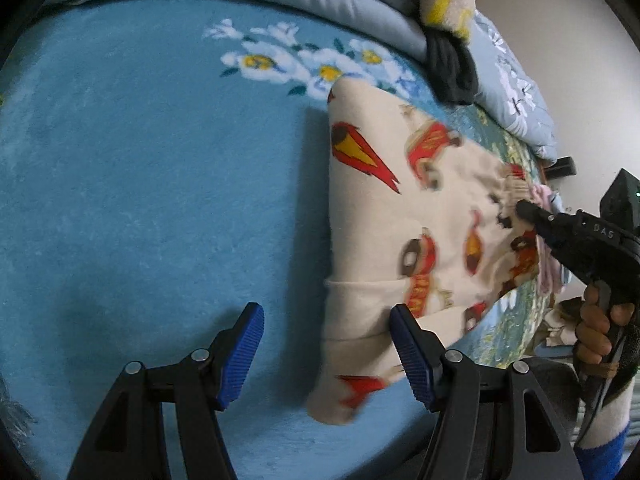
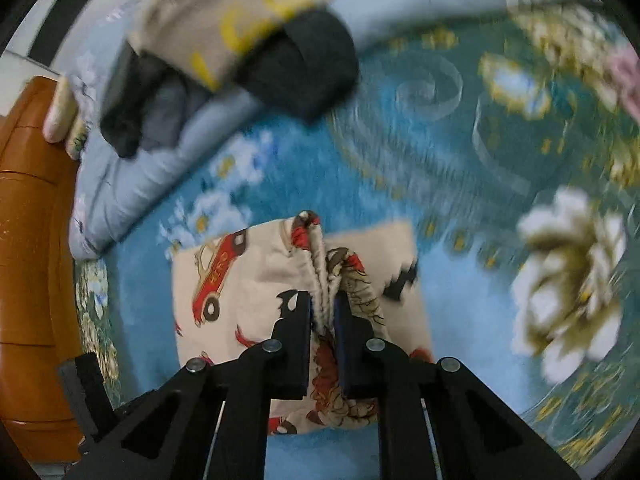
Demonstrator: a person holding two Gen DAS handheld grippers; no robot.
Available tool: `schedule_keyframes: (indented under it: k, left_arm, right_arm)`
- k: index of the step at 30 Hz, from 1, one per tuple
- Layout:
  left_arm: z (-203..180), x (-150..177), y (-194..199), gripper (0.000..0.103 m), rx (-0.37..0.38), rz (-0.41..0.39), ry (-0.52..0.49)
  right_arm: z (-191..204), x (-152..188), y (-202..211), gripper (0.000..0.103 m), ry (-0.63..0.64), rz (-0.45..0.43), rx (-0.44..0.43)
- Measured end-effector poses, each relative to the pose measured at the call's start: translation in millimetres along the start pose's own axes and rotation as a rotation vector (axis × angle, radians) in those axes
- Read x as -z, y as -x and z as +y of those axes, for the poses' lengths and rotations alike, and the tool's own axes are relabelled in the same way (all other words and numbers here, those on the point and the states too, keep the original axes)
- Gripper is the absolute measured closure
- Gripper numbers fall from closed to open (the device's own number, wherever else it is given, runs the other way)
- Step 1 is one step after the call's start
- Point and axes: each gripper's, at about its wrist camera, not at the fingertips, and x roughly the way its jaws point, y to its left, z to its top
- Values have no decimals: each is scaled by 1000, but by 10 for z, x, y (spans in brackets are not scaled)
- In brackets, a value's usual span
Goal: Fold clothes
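Already pinched at one edge, a cream fleece garment [image 1: 404, 208] printed with red cars lies partly folded on a blue floral bed cover [image 1: 140, 200], its long axis running from near the left gripper [image 1: 326, 356] away toward the far side of the bed. The right gripper [image 2: 322, 308] is clenched on a bunched, ribbed hem, the cloth gathered in soft pleats between its pads. The left gripper hangs released, jaws wide over the garment's near corner, one blue ribbed pad [image 1: 412, 356] above the cloth, the other above bare cover; whether it touches is unclear. That hand looks nearer the free end, so the coming fold likely turns on it. Farther back, a heap of dark and beige clothes [image 1: 444, 20] rests on a pale blue quilt [image 1: 516, 92]. The garment looks thick, limp and napped.
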Motion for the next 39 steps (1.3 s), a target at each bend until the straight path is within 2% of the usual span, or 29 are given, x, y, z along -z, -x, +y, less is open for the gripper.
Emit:
schedule_keyframes:
  k: [3,5,8,12,13,23,28,32,33,34,36,39]
  left_arm:
    - [-46,-55,-16,34,3,-4,-3]
    - [-86,-91,-44,34,-1,0,-12]
    - [-177,-154,-97,34,-25,-9,-48]
    - [-237,-271,-191,34,-9,-8,-52]
    - [-235,-300,-209,34,-2,-10,-45]
    - [-80,-443,-363,36,119,15,65]
    - [-34,-466,-416,36,160,21,98]
    - [-59,-497,-458,36,166,13,106]
    - [-84,-502,-469,38,158,5,100]
    - [-105,-503,-479,49,152,-4,91]
    - [-117,-506,-511,60,140,-9,81]
    - [-60,-488,-515,64,142,-21,84]
  right_arm:
    - [-102,-78,-51,92,7,40,62]
    - [-199,-78,-175,92,2,100,105]
    - [-330,-117,-245,88,-51,140,70]
    - [-282,-166,-254,66,52,159,144]
    - [-319,-160,-265,66,55,169,129]
    - [-907,-82,-305,63,-10,221,-215]
    - [-1031,26,-389,59,-13,223,-336]
    - [-949,62,-554,59,-3,237,-400]
    - [-894,64,-591,55,12,234,-402]
    - [-844,64,-612,54,29,230,-402]
    - [-832,66,-597,54,44,224,-409]
    - [-891,73,-524,54,49,200,-427]
